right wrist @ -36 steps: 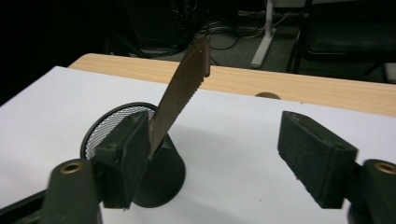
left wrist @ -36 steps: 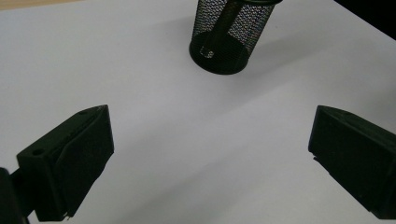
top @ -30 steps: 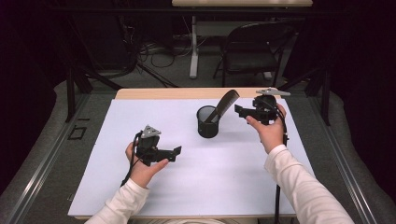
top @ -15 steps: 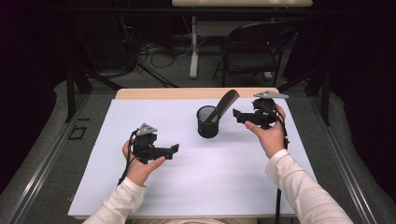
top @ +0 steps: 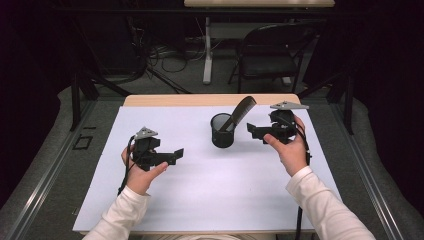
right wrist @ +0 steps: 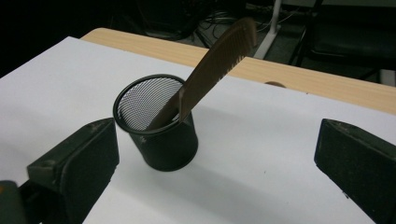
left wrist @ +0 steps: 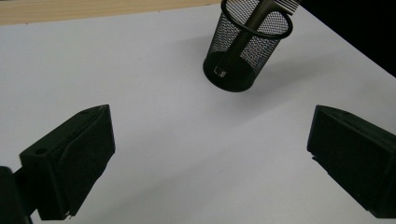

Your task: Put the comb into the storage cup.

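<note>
A black mesh cup (top: 222, 131) (left wrist: 243, 51) (right wrist: 156, 126) stands on the white sheet, behind the middle of the table. A brown comb (top: 241, 111) (right wrist: 212, 65) leans in it, handle down, its top tilted to the right. My right gripper (top: 254, 131) (right wrist: 215, 163) hovers just right of the cup, jaws wide apart, nothing between them. My left gripper (top: 176, 155) (left wrist: 210, 158) is held over the sheet to the cup's left and nearer the person, open and empty, pointing toward the cup.
A white sheet (top: 210, 190) covers the wooden table (top: 200, 100), whose bare edge shows at the back. A black chair (top: 270, 55) and a table leg (top: 207, 50) stand on the floor beyond. Metal rails (top: 50, 165) run along both table sides.
My left gripper has drifted slightly left and toward the person. The right gripper has shifted a little, staying beside the cup. Cup and comb have not moved.
</note>
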`<state>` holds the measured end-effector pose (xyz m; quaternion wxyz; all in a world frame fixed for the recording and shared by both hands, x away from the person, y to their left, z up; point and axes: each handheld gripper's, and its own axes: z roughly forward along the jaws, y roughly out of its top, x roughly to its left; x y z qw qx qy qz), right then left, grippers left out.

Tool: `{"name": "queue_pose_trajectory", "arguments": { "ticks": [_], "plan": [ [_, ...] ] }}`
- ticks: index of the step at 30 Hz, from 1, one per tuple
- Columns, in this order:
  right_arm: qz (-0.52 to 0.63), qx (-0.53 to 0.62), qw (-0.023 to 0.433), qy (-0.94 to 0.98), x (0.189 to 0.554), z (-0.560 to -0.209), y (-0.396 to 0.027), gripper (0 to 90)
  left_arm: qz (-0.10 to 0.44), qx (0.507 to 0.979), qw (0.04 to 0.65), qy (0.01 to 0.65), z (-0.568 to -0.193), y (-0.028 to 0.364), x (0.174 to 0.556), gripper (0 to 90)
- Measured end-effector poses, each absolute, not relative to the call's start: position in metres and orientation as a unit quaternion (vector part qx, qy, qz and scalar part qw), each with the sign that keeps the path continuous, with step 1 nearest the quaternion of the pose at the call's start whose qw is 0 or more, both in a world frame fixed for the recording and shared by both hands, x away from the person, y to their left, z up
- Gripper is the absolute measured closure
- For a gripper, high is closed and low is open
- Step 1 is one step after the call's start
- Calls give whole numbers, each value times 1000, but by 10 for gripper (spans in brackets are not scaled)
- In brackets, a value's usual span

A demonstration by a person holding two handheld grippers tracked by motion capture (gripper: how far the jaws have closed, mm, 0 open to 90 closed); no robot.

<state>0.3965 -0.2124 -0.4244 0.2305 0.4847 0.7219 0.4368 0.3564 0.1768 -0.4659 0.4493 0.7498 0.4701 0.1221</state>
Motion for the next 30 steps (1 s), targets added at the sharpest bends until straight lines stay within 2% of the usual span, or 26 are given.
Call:
{"name": "queue_pose_trajectory", "arguments": {
  "ticks": [19, 30],
  "plan": [
    [447, 468, 237, 725, 381, -431, -210, 0, 121, 739, 454, 484, -460, 186, 358, 44],
    [453, 453, 244, 728, 363, -440, -205, 0, 118, 745, 454, 474, -461, 183, 354, 14]
  ]
}}
